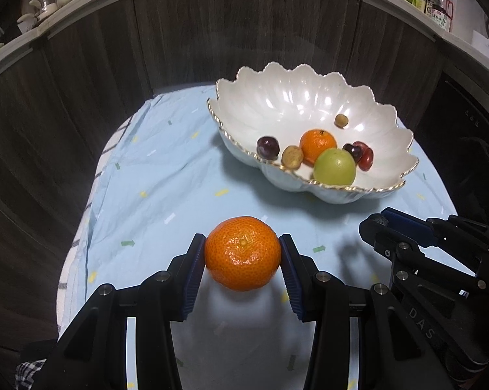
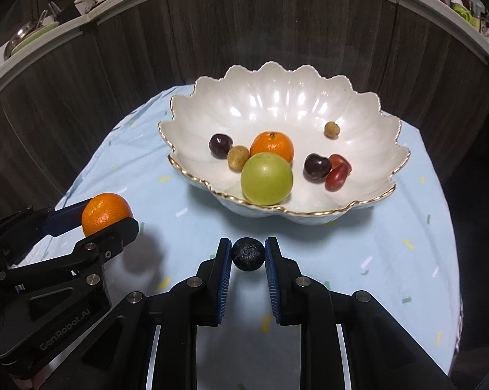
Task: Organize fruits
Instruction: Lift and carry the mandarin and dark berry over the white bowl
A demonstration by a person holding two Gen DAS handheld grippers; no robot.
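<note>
The left hand-held gripper (image 1: 243, 253) is clamped on a tangerine (image 1: 243, 253), its blue pads pressing both sides, held above the pale blue cloth (image 1: 166, 169) that covers the bench. The right hand-held gripper (image 2: 247, 253) is clamped on a small dark round fruit (image 2: 247, 253), also clear of the cloth. Beyond both stands a white scalloped bowl (image 2: 286, 97) with a gold rim, holding a second tangerine (image 2: 272, 146), a green fruit (image 2: 266, 178), two dark cherries, two small brown fruits and a red one.
</note>
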